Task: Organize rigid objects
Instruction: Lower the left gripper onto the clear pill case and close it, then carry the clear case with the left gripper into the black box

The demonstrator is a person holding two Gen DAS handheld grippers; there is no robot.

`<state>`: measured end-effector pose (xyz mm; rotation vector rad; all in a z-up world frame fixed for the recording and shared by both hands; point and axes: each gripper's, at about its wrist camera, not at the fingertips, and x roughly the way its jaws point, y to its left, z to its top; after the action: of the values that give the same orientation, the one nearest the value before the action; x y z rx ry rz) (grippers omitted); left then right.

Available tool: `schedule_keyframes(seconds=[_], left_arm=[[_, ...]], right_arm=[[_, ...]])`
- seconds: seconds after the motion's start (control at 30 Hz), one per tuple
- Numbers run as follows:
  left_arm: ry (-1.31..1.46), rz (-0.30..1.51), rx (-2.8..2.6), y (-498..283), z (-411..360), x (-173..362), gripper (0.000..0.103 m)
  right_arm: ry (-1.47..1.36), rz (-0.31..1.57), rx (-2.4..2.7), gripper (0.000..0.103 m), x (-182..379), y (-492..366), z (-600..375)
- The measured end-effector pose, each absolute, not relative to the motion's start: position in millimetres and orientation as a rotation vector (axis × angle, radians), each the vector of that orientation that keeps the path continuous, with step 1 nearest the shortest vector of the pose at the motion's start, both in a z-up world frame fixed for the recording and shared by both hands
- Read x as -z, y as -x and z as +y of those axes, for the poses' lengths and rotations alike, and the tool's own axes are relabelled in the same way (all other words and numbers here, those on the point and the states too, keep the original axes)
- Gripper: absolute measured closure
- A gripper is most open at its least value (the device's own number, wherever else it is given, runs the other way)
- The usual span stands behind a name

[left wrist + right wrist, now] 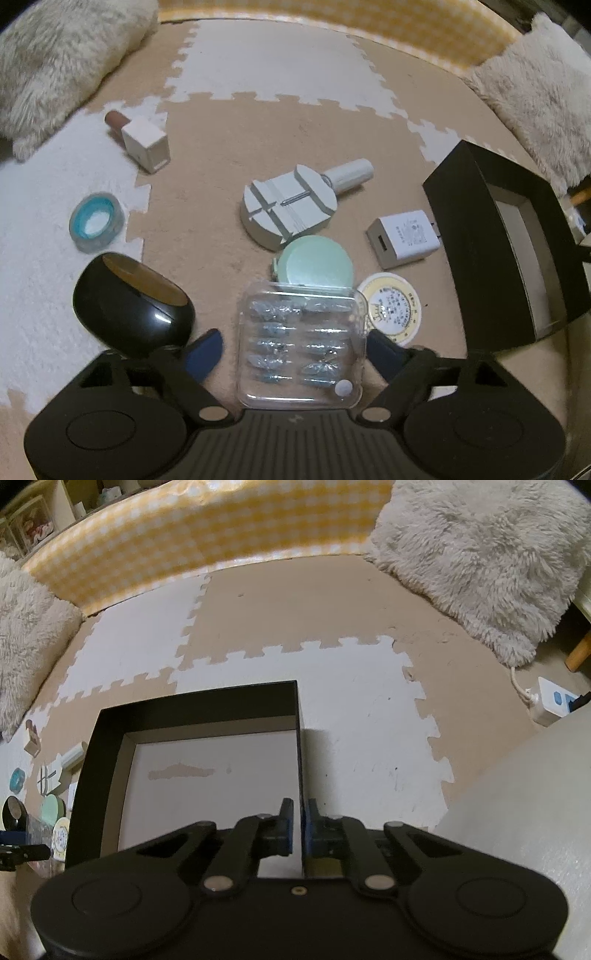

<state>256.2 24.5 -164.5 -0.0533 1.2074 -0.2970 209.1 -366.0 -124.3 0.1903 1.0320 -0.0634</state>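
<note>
A clear plastic case [301, 343] of small wrapped pieces lies flat on the foam mat between the fingers of my left gripper [295, 339]. The right finger [384, 352] touches the case's edge, while a narrow gap separates the left finger [207, 352] from it, so the jaws are open. An empty black box [199, 701] with a pale floor sits on the mat. My right gripper [299, 812] is shut on that box's right wall. In the left wrist view the black box [461, 221] stands at the right.
Around the case lie a glossy black round container [133, 302], a blue tape roll [96, 223], a lipstick [144, 142], a pale watch tool [291, 206], a mint round case [314, 264], a white charger [404, 238] and a yellow-labelled tin [391, 306]. Fluffy cushions [480, 561] and a power strip [550, 701] border the mat.
</note>
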Motion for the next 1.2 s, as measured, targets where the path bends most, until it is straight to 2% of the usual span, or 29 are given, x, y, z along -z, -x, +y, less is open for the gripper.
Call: schedule_keyframes(seconds=[0.47,0.77,1.0,1.2], left_arm=[[0.173,1.217,0.233,-239.1,28.2,146.2,0.03],[0.287,1.118,0.259,-221.6,20.2,109.8,0.03],[0.371,1.027,0.391,-221.9,-24.7,79.3,0.03],[0.379,0.971,0.493,-226.3,-80.8,75.1,0.03]], right_arm=[[-0.178,1.032,0.064,0.098,124.2,-209.3,-365.1],[-0.194,1.026,0.071,0.098,123.3,-215.4,-366.6],[-0.216,1.041,0.07,0.099,125.2,-219.5,-370.4],[-0.238,1.048,0.066,0.099,125.4,-220.5,-372.9]])
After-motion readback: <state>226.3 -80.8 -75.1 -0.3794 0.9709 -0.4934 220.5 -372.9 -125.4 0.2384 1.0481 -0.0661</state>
